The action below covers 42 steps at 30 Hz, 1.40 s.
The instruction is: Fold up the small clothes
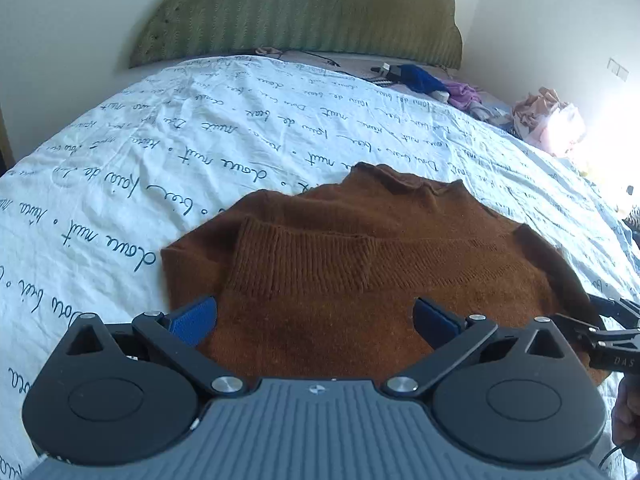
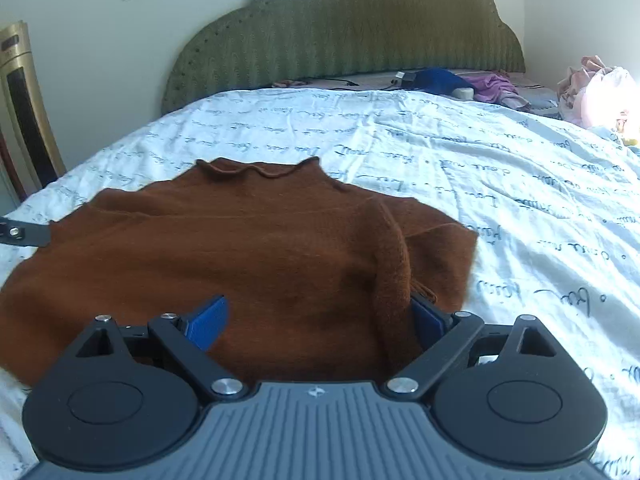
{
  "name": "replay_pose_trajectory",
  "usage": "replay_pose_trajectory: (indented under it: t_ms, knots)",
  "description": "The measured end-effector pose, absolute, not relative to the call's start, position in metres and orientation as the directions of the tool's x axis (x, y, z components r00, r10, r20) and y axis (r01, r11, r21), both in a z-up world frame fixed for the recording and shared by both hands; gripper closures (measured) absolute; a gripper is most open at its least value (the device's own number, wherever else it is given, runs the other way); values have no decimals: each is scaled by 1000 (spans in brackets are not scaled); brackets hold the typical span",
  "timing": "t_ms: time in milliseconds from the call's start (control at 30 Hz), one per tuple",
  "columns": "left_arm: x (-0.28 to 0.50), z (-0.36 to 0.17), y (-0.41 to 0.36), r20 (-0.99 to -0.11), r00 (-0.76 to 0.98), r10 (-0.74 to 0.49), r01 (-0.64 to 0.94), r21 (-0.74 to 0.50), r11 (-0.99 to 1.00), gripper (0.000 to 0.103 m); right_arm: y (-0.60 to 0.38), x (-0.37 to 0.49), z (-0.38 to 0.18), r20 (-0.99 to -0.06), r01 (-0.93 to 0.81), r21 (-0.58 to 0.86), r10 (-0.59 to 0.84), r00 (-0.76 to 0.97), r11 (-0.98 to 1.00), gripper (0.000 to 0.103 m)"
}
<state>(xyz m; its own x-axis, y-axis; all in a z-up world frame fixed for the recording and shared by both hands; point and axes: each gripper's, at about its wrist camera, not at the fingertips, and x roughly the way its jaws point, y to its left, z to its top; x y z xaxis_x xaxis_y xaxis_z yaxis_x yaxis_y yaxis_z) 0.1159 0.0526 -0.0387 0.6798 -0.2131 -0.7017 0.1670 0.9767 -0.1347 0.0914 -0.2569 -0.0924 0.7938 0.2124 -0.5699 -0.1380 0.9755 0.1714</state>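
A: Where was the brown sweater [image 1: 360,264] found?
B: It was laid flat near the bed's [image 1: 120,152] foot edge, collar toward the headboard [image 2: 344,28].
A: And the fingers?
B: Left gripper [image 1: 315,318] and right gripper [image 2: 320,322] were both held spread over the hem, nothing pinched.

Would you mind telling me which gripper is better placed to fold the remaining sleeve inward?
Right gripper, probably: its open jaws flank the rust-brown knitted sweater's unfolded sleeve.

A rust-brown knitted sweater [image 1: 360,272] lies flat on the white script-printed bedsheet [image 1: 200,140], one ribbed sleeve folded across it. The left gripper [image 1: 314,320] hovers near, blue-padded fingers [image 1: 192,320] spread wide apart over its hem.
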Motion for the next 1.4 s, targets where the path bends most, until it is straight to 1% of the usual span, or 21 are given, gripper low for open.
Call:
replay_pose_trajectory:
  t_ms: [67,133,200,267,333,400,433,467,500,533,567,600,633,733,867,967,1033,1100,1200,1300,1400]
  knots:
    - [123,-44,36,-721,669,-180,180,-77,981,0,-239,82,-89,-556,-149,186,229,799,971,8]
    - [132,-57,22,-746,647,-158,191,-42,981,0,-212,74,-84,-546,-226,211,306,780,951,8]
    - [143,-76,16,-784,611,-110,162,-12,987,0,-183,62,-79,-532,-206,97,225,816,974,8]
    - [145,-82,16,-770,630,-100,157,0,988,0,-167,56,-77,-518,-221,-5,187,835,975,8]
    - [146,-82,17,-774,625,-99,150,-6,989,0,-167,60,-82,-533,-247,-65,176,828,967,8]
    - [146,-81,19,-776,622,-104,146,-15,989,0,-189,75,-94,-560,-185,-107,95,823,977,8]
    - [146,-81,20,-776,622,-106,146,-18,989,0,-208,83,-99,-576,-156,-66,91,812,985,2]
    - [145,-81,21,-774,624,-107,148,-17,989,0,-236,92,-104,-596,-121,28,114,795,992,0]
    - [144,-81,20,-771,628,-109,152,-16,988,0,-261,97,-108,-602,-98,133,159,782,986,0]
    - [143,-81,20,-768,631,-110,154,-14,988,0,-277,96,-108,-594,-81,194,183,783,978,0]
    - [142,-81,20,-766,633,-107,153,-11,988,0,-282,95,-105,-598,-54,183,155,786,982,0]
    - [141,-81,20,-766,634,-107,152,-12,988,0,-282,91,-101,-619,12,116,63,783,993,0]
    - [141,-81,20,-767,633,-106,151,-13,989,0,-279,88,-97,-618,31,87,30,786,996,0]
    - [142,-80,19,-769,631,-104,147,-13,989,0,-264,69,-86,-572,-59,139,129,810,988,0]
    - [141,-81,19,-769,630,-105,151,-12,988,0,-226,55,-82,-529,-157,115,194,826,981,0]
    - [141,-81,19,-770,630,-104,151,-10,988,0,-198,58,-95,-573,-209,43,195,796,977,0]
    - [141,-81,18,-768,631,-106,155,-8,988,0,-192,65,-110,-640,-183,-33,120,759,983,0]
    - [140,-81,19,-768,632,-109,162,-7,987,0,-205,62,-110,-625,-146,47,143,768,988,0]
    - [138,-78,21,-772,626,-114,161,-16,987,0,-206,59,-101,-634,-85,58,103,767,995,0]
    - [132,-70,28,-778,615,-126,153,-39,987,0,-193,52,-90,-607,-133,146,195,770,980,0]
    - [120,-62,42,-778,612,-145,157,-61,986,0,-164,50,-84,-588,-213,150,260,766,965,0]
